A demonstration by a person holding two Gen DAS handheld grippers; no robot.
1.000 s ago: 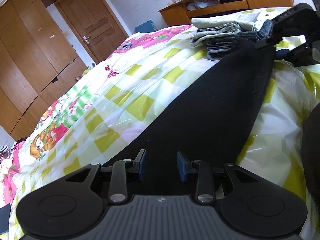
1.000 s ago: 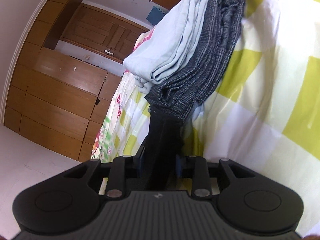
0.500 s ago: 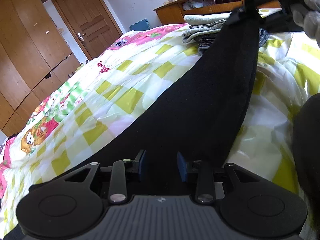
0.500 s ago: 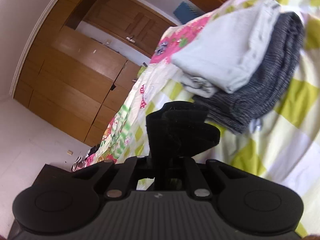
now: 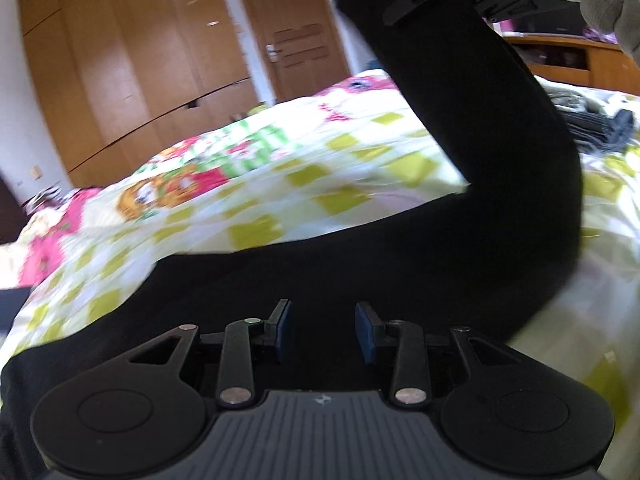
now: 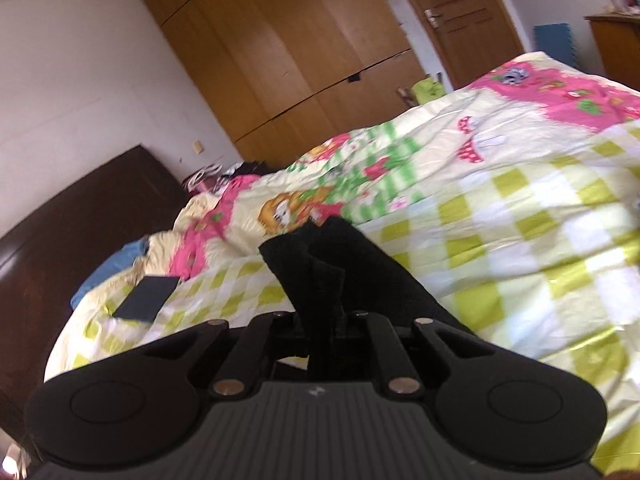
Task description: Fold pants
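The black pants (image 5: 460, 216) lie on the checked bedspread (image 5: 248, 184), one end lifted high and curling back over the rest. My right gripper (image 6: 322, 320) is shut on that lifted end of the pants (image 6: 320, 272); it shows in the left wrist view (image 5: 424, 8) at the top, held by a gloved hand. My left gripper (image 5: 322, 332) is open, its blue pads apart, low over the flat part of the pants with nothing between the pads.
A stack of folded clothes (image 5: 592, 120) lies on the bed at the far right. A dark flat object (image 6: 146, 298) lies near the dark headboard (image 6: 72, 232). Wooden wardrobes (image 6: 280, 48) and a door (image 6: 460, 16) stand beyond the bed.
My right gripper has lifted the pants end up and carried it back toward the headboard side. The pants now bend over themselves. My left gripper has stayed open, low over the fabric.
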